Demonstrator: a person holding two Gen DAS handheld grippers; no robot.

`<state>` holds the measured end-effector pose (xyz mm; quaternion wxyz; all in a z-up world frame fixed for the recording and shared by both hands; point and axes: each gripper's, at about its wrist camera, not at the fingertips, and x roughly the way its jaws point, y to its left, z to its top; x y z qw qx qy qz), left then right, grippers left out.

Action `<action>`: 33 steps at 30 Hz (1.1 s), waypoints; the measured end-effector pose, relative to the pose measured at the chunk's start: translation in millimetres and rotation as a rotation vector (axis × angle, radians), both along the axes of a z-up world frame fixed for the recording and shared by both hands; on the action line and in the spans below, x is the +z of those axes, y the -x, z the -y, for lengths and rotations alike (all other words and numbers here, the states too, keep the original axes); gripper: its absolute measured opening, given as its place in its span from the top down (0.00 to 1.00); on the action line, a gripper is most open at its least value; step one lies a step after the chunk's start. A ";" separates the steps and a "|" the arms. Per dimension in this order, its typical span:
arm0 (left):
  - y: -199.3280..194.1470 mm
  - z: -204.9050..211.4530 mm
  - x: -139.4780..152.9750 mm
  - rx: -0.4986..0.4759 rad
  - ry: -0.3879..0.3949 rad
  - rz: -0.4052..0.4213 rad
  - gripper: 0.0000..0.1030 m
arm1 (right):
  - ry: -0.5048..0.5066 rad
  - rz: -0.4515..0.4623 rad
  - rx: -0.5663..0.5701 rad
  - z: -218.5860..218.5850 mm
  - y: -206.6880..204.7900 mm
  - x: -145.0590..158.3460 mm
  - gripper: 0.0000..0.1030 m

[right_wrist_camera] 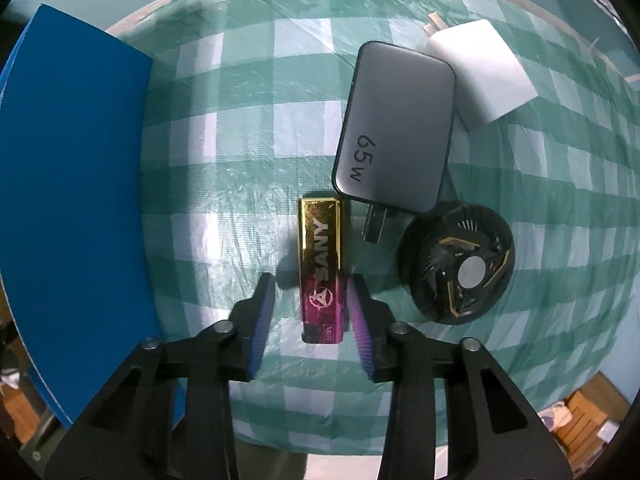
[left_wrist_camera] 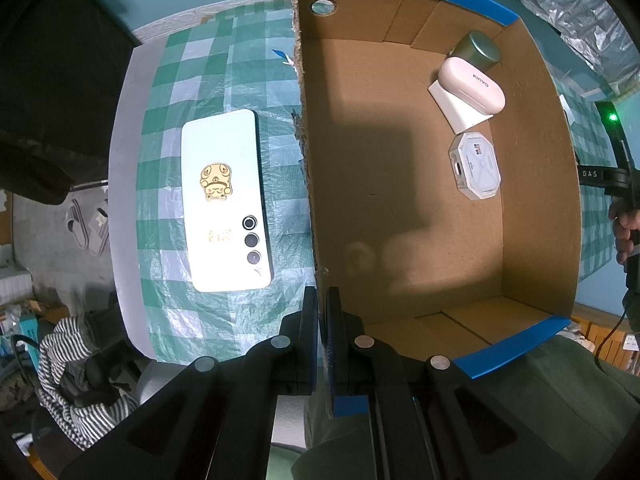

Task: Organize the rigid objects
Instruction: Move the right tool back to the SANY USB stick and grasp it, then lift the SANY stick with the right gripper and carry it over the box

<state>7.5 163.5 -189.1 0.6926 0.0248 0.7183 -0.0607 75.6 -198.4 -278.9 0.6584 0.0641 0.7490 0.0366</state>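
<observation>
In the left wrist view my left gripper [left_wrist_camera: 322, 300] is shut on the near left wall of an open cardboard box [left_wrist_camera: 308, 160] with blue edges. Inside the box lie a pink KINYO earbud case [left_wrist_camera: 472, 85], a white block [left_wrist_camera: 456, 110], a metal can [left_wrist_camera: 478, 50] and an octagonal clear case [left_wrist_camera: 475, 166]. A white phone [left_wrist_camera: 226, 200] lies left of the box. In the right wrist view my right gripper [right_wrist_camera: 312, 300] is open, its fingers on either side of a gold-and-pink SANY lighter [right_wrist_camera: 322, 264]; the right pad looks close to touching it.
A grey 65W charger [right_wrist_camera: 394, 128], a white adapter [right_wrist_camera: 480, 74] and a black round fan [right_wrist_camera: 456, 262] lie on the green checked tablecloth [right_wrist_camera: 240, 160] to the right of the lighter. The box's blue outer wall [right_wrist_camera: 72, 200] stands to the left.
</observation>
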 end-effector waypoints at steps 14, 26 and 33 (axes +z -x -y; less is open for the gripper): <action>-0.9 0.6 -0.5 -0.003 -0.001 -0.003 0.97 | 0.047 0.025 0.059 -25.1 4.5 8.6 0.78; -3.1 1.2 -0.8 -0.003 0.002 -0.007 0.97 | 0.007 0.065 0.097 -28.6 -5.4 53.6 0.78; -3.2 1.2 -1.0 -0.003 0.002 -0.008 0.97 | -0.010 0.109 0.126 -31.8 -13.2 83.3 0.78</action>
